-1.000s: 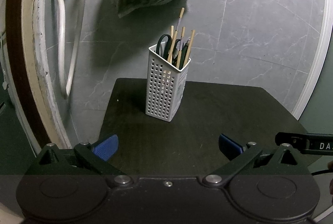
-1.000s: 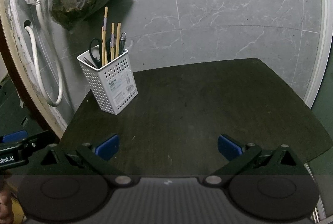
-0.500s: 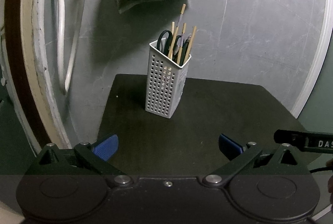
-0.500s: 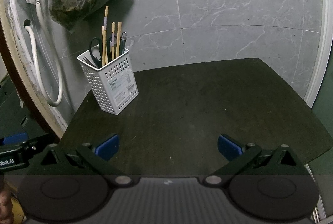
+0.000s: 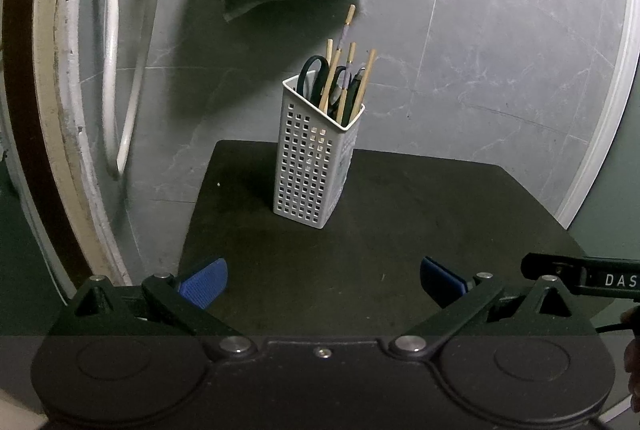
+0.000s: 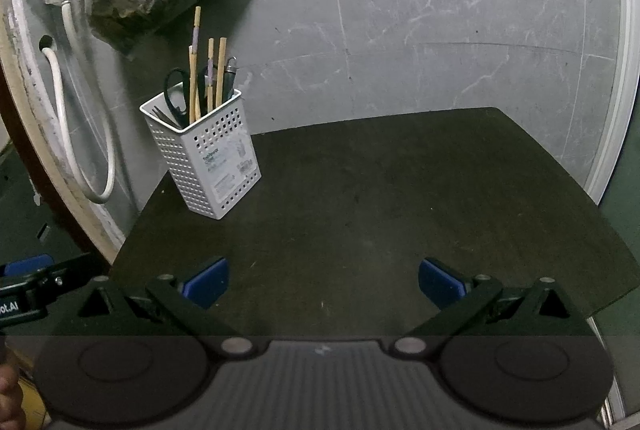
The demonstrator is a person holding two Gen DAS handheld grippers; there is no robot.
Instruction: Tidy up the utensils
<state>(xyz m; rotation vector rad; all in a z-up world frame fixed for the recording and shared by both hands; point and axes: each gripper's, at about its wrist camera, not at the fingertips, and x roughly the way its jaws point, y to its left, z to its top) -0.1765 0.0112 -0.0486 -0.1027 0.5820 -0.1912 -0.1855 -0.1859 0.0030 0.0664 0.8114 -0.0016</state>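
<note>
Dark matte table (image 6: 400, 190) carries nothing but the holder, so we judge the sorting essentially done. White perforated holder (image 5: 316, 158) stands upright at the table's far left corner, near the wall, out of the work area. Inside it, wooden chopsticks (image 5: 366, 82) and black scissors (image 5: 314, 74) stand handles up, easy to pull. Left gripper (image 5: 323, 280) and right gripper (image 6: 323, 280) hover over the near edge, tongs spread, pinching nothing.

White perforated holder (image 5: 316, 166), black-handled scissors (image 5: 313, 74), dark table (image 6: 400, 190), blue-tipped tongs (image 5: 323, 280).
</note>
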